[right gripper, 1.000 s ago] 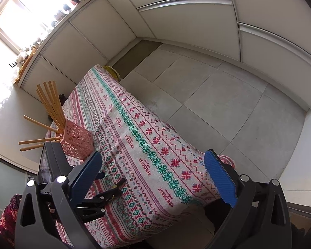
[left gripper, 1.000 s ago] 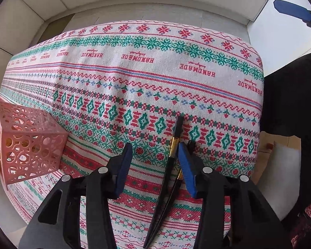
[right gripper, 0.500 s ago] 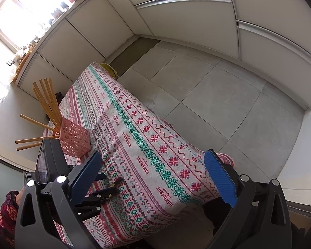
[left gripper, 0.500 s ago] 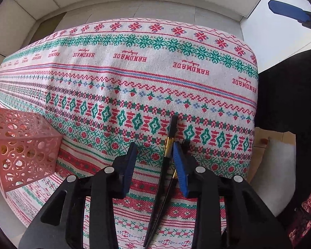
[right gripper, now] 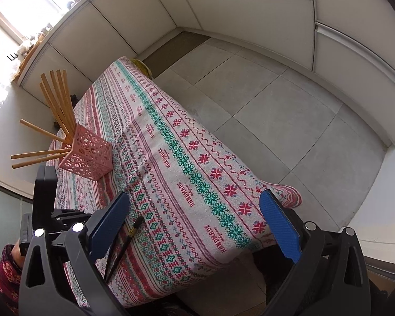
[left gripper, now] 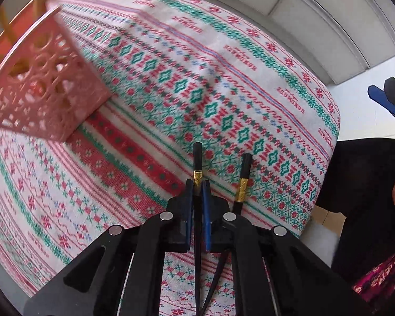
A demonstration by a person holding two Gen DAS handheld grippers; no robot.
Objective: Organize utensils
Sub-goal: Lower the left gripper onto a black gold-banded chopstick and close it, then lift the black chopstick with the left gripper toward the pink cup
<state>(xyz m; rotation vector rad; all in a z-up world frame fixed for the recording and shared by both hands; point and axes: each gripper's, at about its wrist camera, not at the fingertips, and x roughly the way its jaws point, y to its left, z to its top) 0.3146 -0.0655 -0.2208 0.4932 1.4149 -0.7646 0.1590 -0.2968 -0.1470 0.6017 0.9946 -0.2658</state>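
Left gripper (left gripper: 196, 192) clamped on one black gold-banded chopstick (left gripper: 197, 163), apparently lifted off the patterned tablecloth (left gripper: 150, 84); next, carriage to the pink perforated plastic holder (left gripper: 43, 87); right gripper (right gripper: 194, 221) wide, idle.

White tablecloth (left gripper: 150, 121) banded with red and green cross-stitch diamonds and snowflakes, pink lattice-cut utensil holder (left gripper: 42, 89) at far left, tan wooden chopsticks (right gripper: 56, 100) in it, black chopsticks with gold bands (left gripper: 197, 163), blue gripper pads (right gripper: 279, 226), pale grey floor tiles (right gripper: 289, 105)
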